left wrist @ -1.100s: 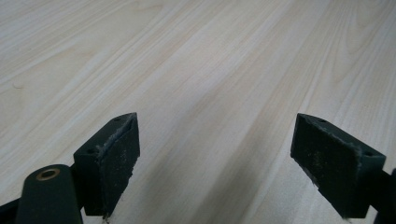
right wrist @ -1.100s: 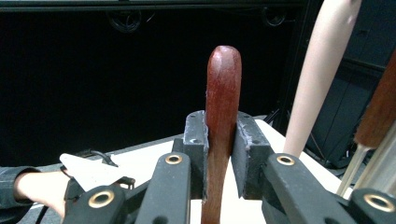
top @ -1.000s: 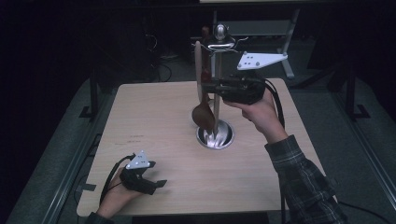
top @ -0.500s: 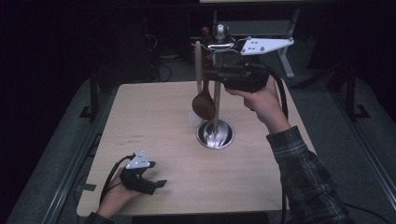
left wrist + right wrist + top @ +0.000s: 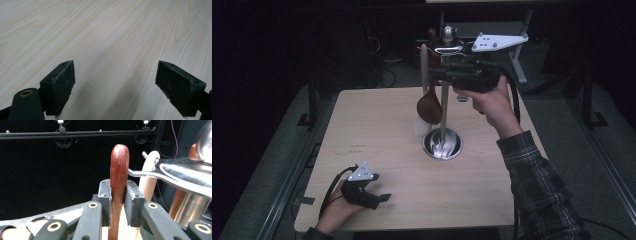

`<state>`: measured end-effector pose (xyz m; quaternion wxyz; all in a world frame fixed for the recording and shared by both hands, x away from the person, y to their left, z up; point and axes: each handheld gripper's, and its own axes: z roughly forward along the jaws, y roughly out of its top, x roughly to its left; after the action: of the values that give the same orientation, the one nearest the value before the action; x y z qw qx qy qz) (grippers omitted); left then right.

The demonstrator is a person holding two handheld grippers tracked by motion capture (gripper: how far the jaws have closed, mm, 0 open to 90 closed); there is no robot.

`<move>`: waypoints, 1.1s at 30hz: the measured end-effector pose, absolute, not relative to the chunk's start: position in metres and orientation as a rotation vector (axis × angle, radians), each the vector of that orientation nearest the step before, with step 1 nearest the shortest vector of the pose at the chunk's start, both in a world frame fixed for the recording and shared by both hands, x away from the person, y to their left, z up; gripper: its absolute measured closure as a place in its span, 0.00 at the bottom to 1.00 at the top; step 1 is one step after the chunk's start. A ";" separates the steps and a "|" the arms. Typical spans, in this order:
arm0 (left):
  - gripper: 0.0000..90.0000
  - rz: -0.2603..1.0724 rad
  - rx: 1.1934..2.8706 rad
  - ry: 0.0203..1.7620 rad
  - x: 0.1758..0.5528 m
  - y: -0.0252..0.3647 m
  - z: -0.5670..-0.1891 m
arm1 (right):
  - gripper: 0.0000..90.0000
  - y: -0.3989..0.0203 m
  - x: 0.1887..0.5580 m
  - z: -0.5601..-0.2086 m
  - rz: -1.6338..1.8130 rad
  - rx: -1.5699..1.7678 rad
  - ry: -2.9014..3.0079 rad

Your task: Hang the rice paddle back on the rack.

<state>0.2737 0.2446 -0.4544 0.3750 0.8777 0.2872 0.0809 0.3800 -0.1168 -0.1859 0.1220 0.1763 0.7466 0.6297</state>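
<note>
- The left gripper (image 5: pixel 371 195) rests on the near left part of the pale wooden table (image 5: pixel 377 125), held by the person's left hand (image 5: pixel 337 212) at the table's front edge; a grey three-cornered plate (image 5: pixel 362 173) sits on top of it and a black cable (image 5: pixel 329 192) loops beside it.
- In the left gripper view its two black jaws stand wide apart, released, with bare wood grain (image 5: pixel 112 50) between them and nothing held; the padded fingers (image 5: pixel 63 85) show worn, fuzzy edges.
- Farther back, near the middle of the table, a round shiny metal base (image 5: pixel 442 145) carries a slim upright metal pole (image 5: pixel 444 107) with a rounded metal knob (image 5: pixel 447 33) on top.
- A dark reddish-brown wooden spoon (image 5: pixel 429 106) hangs beside the pole, bowl down, above the base's left rim; a pale, cream-coloured utensil (image 5: pixel 424 65) hangs just beside it, its lower end (image 5: pixel 421 127) partly hidden behind the spoon's bowl.
- The right gripper (image 5: pixel 442 75) is raised near the pole's top, held by the right hand (image 5: pixel 492 100), whose plaid sleeve (image 5: pixel 537 185) reaches in from the lower right.
- In the right gripper view its jaws are clenched on the reddish-brown spoon's handle (image 5: pixel 118 182), whose rounded tip rises above the pads; a curved shiny metal arm (image 5: pixel 180 175) of the stand and the pale utensil's hooked top (image 5: pixel 150 162) lie just beyond.
</note>
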 end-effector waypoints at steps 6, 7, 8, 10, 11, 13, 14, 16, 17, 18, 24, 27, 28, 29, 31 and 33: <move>0.17 0.204 2.252 0.732 0.274 0.245 -0.454 | 0.85 -0.119 0.383 -0.188 1.835 0.532 2.178; 0.17 0.204 2.252 0.732 0.274 0.245 -0.454 | 0.85 -0.120 0.385 -0.189 1.834 0.542 2.176; 0.17 0.204 2.252 0.732 0.274 0.245 -0.454 | 0.85 -0.121 0.386 -0.190 1.838 0.546 2.172; 0.17 0.204 2.255 0.732 0.274 0.245 -0.454 | 0.85 -0.123 0.388 -0.192 1.851 0.567 2.171; 0.17 0.206 2.259 0.728 0.274 0.245 -0.454 | 0.85 -0.123 0.389 -0.193 1.848 0.571 2.167; 0.17 0.207 2.258 0.729 0.274 0.245 -0.454 | 0.85 -0.125 0.390 -0.195 1.853 0.583 2.166; 0.17 0.206 2.257 0.730 0.274 0.245 -0.454 | 0.85 -0.125 0.391 -0.195 1.854 0.585 2.164; 0.17 0.205 2.259 0.730 0.274 0.245 -0.455 | 0.85 -0.125 0.392 -0.196 1.858 0.583 2.160; 0.17 0.206 2.258 0.729 0.274 0.245 -0.455 | 0.85 -0.125 0.392 -0.196 1.862 0.583 2.161; 0.17 0.205 2.257 0.729 0.274 0.245 -0.455 | 0.85 -0.125 0.392 -0.196 1.860 0.584 2.160; 0.17 0.204 2.257 0.728 0.274 0.245 -0.455 | 0.79 -0.126 0.388 -0.196 1.838 0.558 2.153; 0.17 0.201 2.261 0.731 0.274 0.244 -0.455 | 0.73 -0.130 0.385 -0.196 1.836 0.559 2.148; 0.17 0.200 2.251 0.736 0.274 0.244 -0.455 | 0.71 -0.132 0.384 -0.197 1.825 0.560 2.143; 0.17 0.198 2.251 0.735 0.274 0.244 -0.455 | 0.68 -0.133 0.383 -0.198 1.817 0.565 2.144; 0.17 0.197 2.251 0.736 0.274 0.243 -0.456 | 0.61 -0.137 0.380 -0.200 1.805 0.573 2.134; 0.17 0.196 2.260 0.732 0.274 0.243 -0.455 | 0.58 -0.141 0.377 -0.203 1.802 0.576 2.130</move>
<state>0.2739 0.2433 -0.4554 0.3698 0.8809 0.2854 0.0765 0.3770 -0.1409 -0.2034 0.1461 0.2000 0.7397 0.6257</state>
